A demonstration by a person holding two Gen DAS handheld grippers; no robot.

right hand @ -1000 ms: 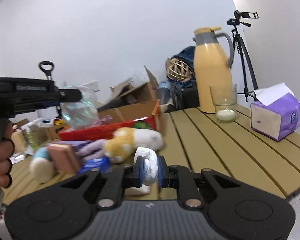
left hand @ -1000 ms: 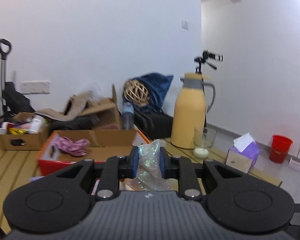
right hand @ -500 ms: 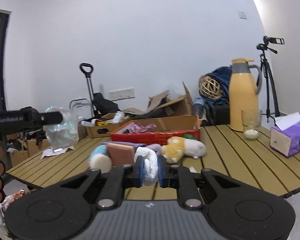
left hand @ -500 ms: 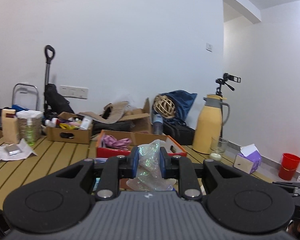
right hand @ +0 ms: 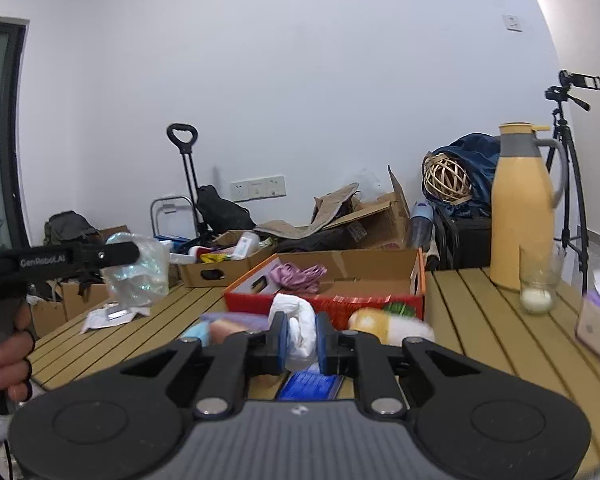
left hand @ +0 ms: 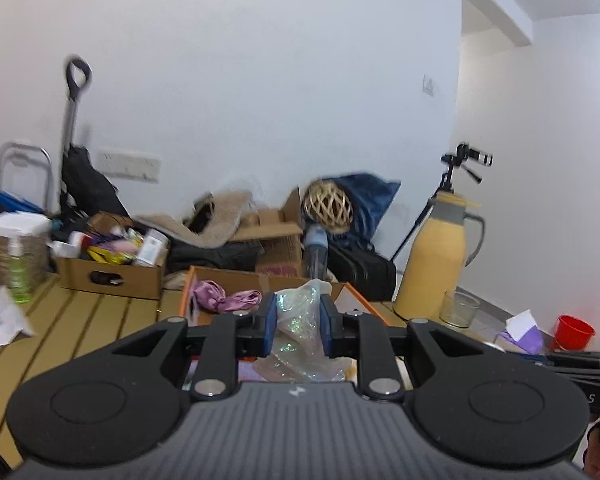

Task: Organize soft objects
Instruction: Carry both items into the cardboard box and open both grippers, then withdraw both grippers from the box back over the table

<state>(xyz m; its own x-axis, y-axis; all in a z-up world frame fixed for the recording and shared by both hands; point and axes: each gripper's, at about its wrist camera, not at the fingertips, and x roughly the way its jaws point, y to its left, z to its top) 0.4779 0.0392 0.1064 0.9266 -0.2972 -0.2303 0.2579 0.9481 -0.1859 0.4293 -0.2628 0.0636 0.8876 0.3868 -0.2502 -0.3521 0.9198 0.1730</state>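
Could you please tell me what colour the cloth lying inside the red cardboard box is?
The cloth is pinkish purple, clearest in the right wrist view.

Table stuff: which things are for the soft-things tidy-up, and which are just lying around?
For the job:
crinkly plastic bag in left gripper
white cloth in right gripper
red box
plush toy

Just lying about:
yellow jug
glass
tissue box

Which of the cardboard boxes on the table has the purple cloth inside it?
The red-sided cardboard box, nearest the grippers, holds the purple cloth. The plain brown box behind it, to the left, is filled with bottles and packets instead.
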